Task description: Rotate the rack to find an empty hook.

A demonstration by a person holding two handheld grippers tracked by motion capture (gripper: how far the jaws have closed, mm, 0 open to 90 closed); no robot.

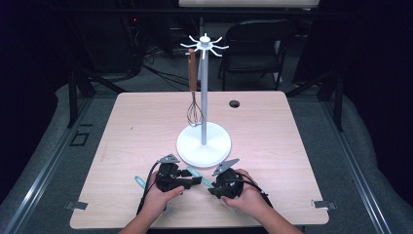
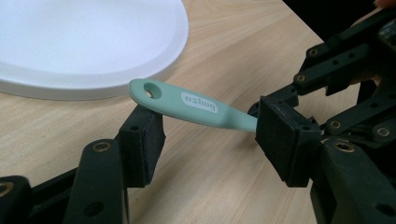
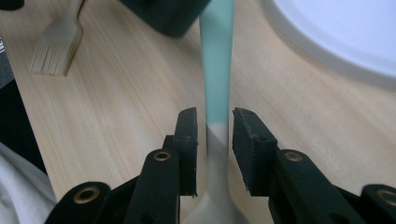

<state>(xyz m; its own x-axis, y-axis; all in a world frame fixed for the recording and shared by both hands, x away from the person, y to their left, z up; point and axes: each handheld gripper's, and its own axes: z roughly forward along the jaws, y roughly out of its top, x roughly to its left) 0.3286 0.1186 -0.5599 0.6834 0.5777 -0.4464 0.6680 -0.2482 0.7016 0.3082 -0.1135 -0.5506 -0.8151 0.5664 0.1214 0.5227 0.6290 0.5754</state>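
High view: stand (image 1: pixel 203 141) at worktop (image 1: pixel 272 146) centre | mint utensil (image 2: pixel 196 108) at 6 o'clock, off surface | right tool (image 3: pixel 215 140) clamps its shaft | left tool (image 2: pixel 210 144) wide around handle | risk: pivoting during handover

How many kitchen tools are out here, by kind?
Whisk: 1
Brush: 1
Mint-handled utensil: 1
Total: 3
A teal tip by the left hand is too small to identify, so it is not counted.
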